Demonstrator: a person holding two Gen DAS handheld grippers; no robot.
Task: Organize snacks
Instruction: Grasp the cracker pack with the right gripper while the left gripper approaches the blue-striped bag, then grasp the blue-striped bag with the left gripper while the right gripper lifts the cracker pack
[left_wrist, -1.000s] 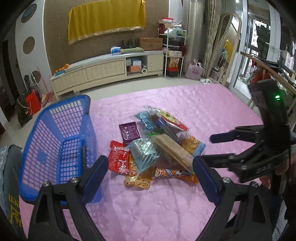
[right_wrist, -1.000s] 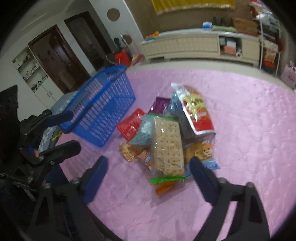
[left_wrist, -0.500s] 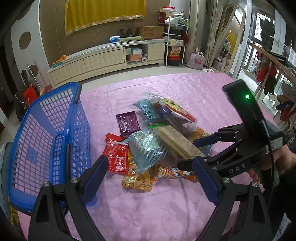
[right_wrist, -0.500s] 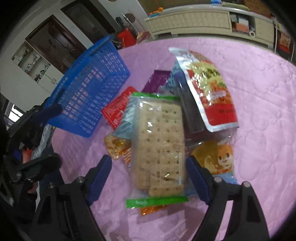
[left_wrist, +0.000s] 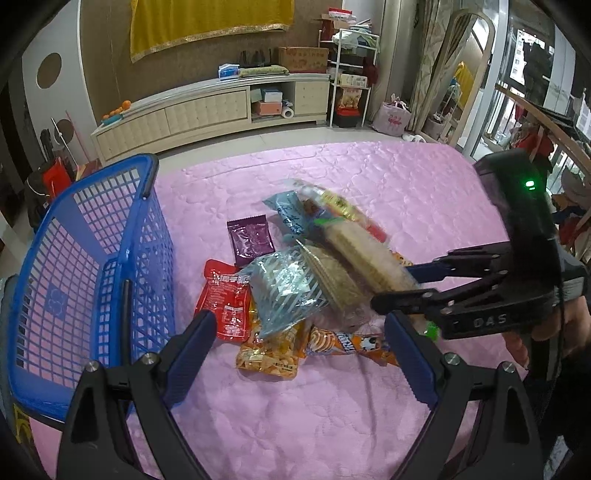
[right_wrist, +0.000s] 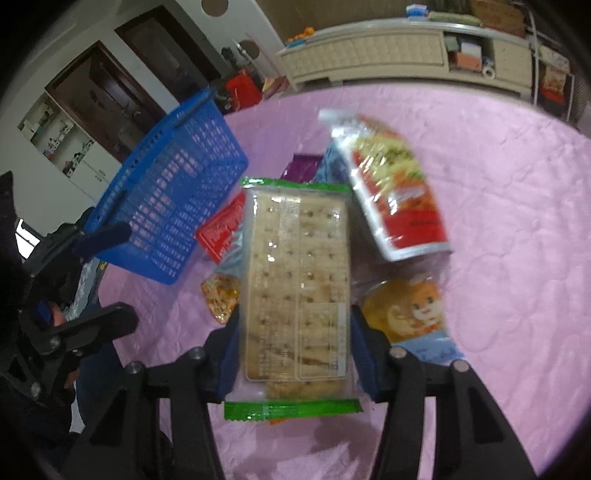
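Observation:
A clear pack of square crackers (right_wrist: 295, 280) with green ends tops the snack pile on the pink quilted cover (left_wrist: 332, 424). My right gripper (right_wrist: 295, 325) is closing on it; both blue pads press the pack's long sides near its close end. From the left wrist view, the cracker pack (left_wrist: 365, 258) looks blurred and tilted up, with the right gripper (left_wrist: 406, 284) at its end. My left gripper (left_wrist: 299, 325) hangs open over the pile's near edge, holding nothing. The blue mesh basket (left_wrist: 92, 258) stands left of the pile.
Under and around the crackers lie a red pouch (left_wrist: 225, 299), a purple packet (left_wrist: 249, 240), a silver-blue striped bag (left_wrist: 284, 291), an orange snack bag (left_wrist: 269, 354), a red-and-yellow bag (right_wrist: 395, 195) and a bear-print packet (right_wrist: 410, 314). A cream cabinet (left_wrist: 207, 110) lines the far wall.
My right gripper came down and forward over the cracker pack, and its jaws narrowed onto the pack's sides. The left gripper dipped slightly at first, then stayed open and still.

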